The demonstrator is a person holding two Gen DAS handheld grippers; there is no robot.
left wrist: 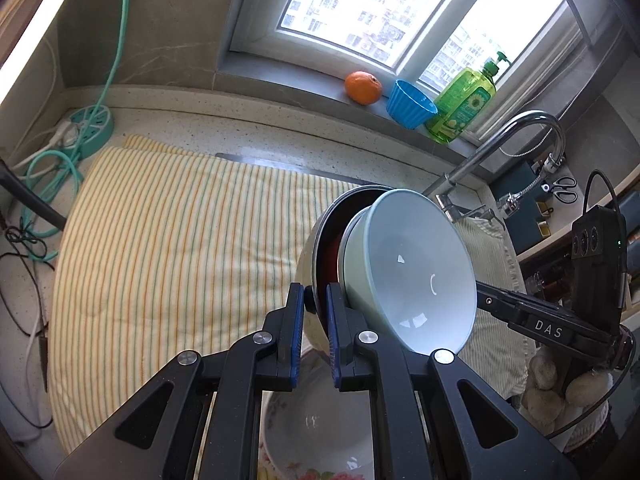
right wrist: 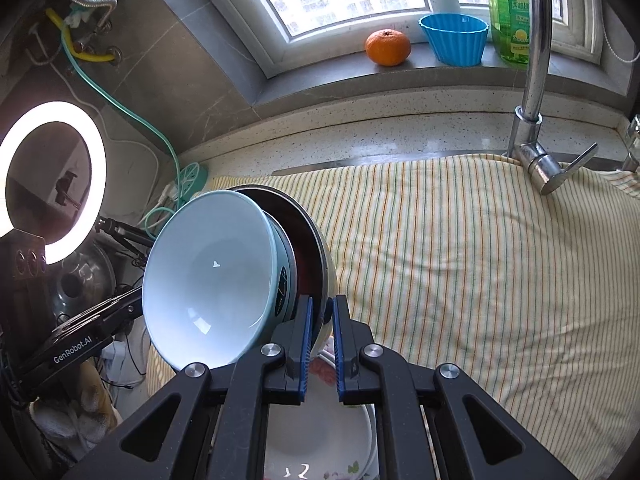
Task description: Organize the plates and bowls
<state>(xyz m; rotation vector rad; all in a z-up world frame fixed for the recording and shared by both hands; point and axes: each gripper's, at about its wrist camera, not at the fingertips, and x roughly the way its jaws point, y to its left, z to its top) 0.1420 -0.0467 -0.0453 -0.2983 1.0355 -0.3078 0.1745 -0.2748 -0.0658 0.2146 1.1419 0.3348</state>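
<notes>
Both hand-held grippers, left point(left wrist: 314, 316) and right point(right wrist: 320, 328), clamp opposite rims of a steel bowl point(left wrist: 310, 256) nesting a pale blue bowl point(left wrist: 416, 268), held tilted above the floral bowl point(left wrist: 320, 420) and striped towel point(left wrist: 180, 240). Level both hands evenly, or the glossy blue bowl may slide out.

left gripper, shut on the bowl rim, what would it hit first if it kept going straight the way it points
Apart from the steel bowl it already pinches, with the pale bowl nested inside, the left gripper would probably meet the striped towel first, though depth is unclear.
</notes>
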